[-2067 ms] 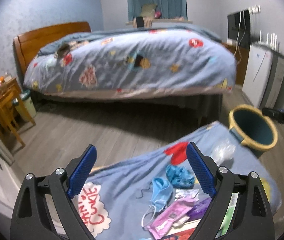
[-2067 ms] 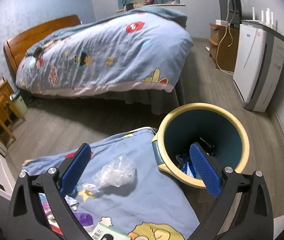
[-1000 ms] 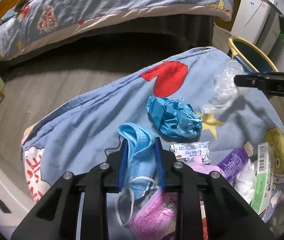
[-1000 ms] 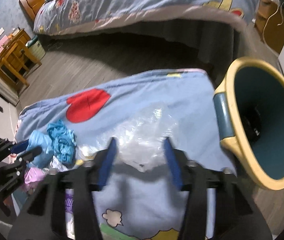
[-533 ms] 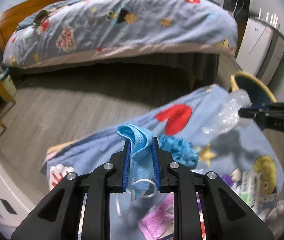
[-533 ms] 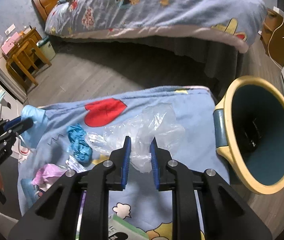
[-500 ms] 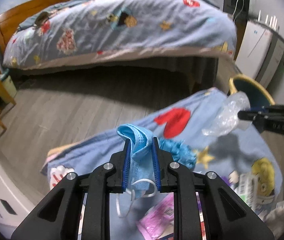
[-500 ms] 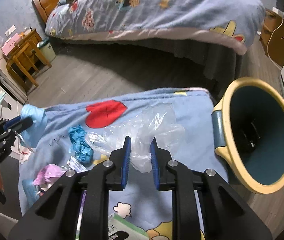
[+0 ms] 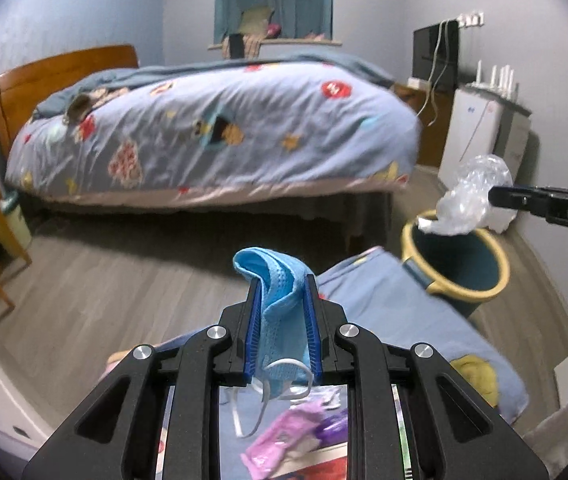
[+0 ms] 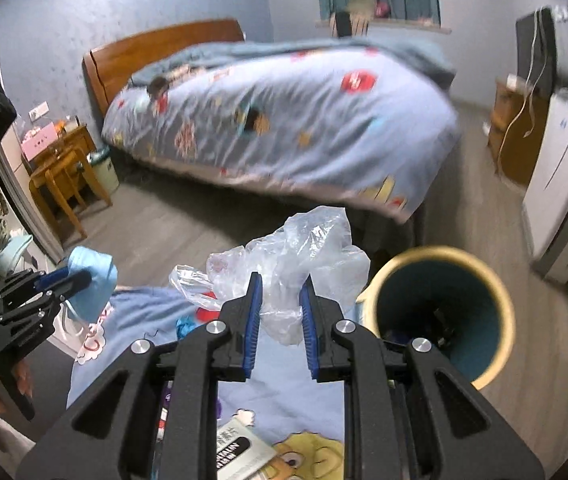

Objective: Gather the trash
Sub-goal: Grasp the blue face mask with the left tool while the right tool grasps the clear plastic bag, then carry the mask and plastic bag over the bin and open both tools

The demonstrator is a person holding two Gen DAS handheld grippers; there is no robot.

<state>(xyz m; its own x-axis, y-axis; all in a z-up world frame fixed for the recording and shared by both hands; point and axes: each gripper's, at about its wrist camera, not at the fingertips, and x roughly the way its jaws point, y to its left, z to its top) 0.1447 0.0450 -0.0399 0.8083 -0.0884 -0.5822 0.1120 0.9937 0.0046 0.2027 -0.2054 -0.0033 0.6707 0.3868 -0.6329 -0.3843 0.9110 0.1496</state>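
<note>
My left gripper is shut on a light blue face mask, held in the air above the patterned blue cloth; the mask's white ear loops dangle below the pads. My right gripper is shut on a crumpled clear plastic bag, also lifted off the cloth. In the left wrist view that bag hangs just above the rim of the yellow-rimmed teal bin. The bin stands on the floor to the right of the cloth. Pink and purple wrappers lie on the cloth below.
A large bed with a cartoon quilt fills the back of the room. A white appliance stands against the right wall, a wooden chair and table at the left. A crumpled blue scrap and a printed packet lie on the cloth.
Both grippers have risen and tilted up from the cloth, carrying the mask and the plastic bag. The right gripper closed on the bag and moved it toward the bin.
</note>
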